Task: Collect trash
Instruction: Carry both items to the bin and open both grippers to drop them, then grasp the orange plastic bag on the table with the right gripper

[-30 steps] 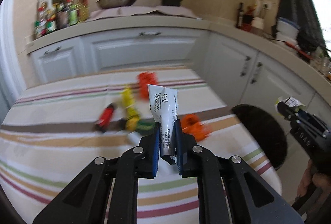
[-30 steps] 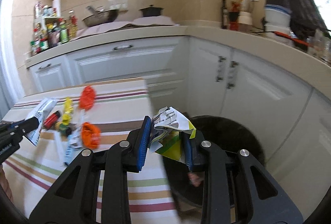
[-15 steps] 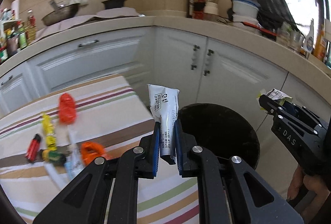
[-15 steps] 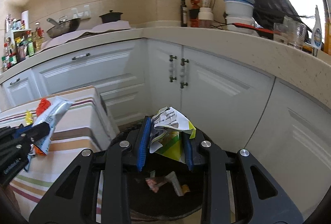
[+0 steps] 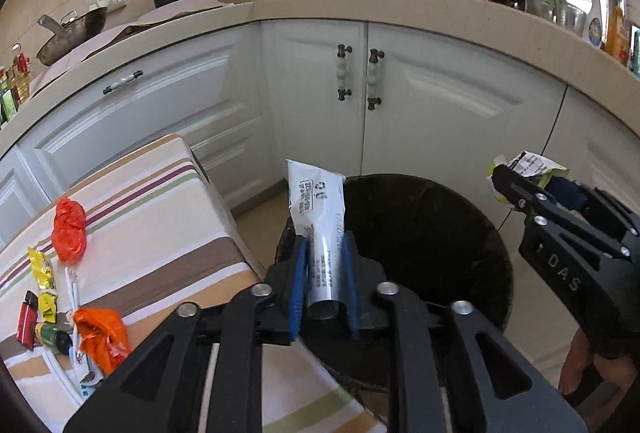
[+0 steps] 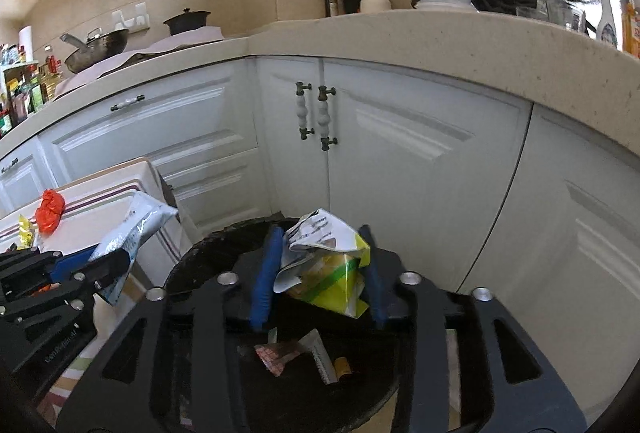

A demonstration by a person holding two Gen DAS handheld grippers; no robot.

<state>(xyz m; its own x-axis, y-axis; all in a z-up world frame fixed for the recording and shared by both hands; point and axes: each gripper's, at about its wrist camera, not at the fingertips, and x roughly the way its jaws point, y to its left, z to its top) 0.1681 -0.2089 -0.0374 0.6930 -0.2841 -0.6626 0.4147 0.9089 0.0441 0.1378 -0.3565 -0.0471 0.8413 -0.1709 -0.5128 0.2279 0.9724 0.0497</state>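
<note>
In the left wrist view, litter lies on the striped tablecloth (image 5: 160, 229) at about nine o'clock: a crumpled red wrapper (image 5: 70, 229), yellow candy wrappers (image 5: 42, 273), a red lighter (image 5: 26, 319) and an orange wrapper (image 5: 100, 337) at about eight. At centre, the left gripper (image 5: 323, 281) has a white printed sachet (image 5: 320, 229) standing upright between its blue pads; the jaws are opening, and a narrow gap shows on either side of the sachet, so the pads no longer appear to press it. Just behind it, toward one o'clock, sits the black trash bin (image 5: 432, 233) on the floor before the white cabinets (image 5: 400, 105). At three o'clock the right gripper (image 5: 516, 185) reaches over the bin's far edge.

In the right wrist view, the left gripper and its sachet (image 6: 128, 237) come in at nine o'clock. At centre, the right gripper (image 6: 320, 273) hangs above the bin (image 6: 192, 257) with a crumpled yellow-green and white wrapper (image 6: 324, 265) between its fingers; these jaws are opening too, the wrapper touching the right pad and apparently clear of the left. Scraps (image 6: 288, 353) lie inside the bin at six o'clock.
</note>
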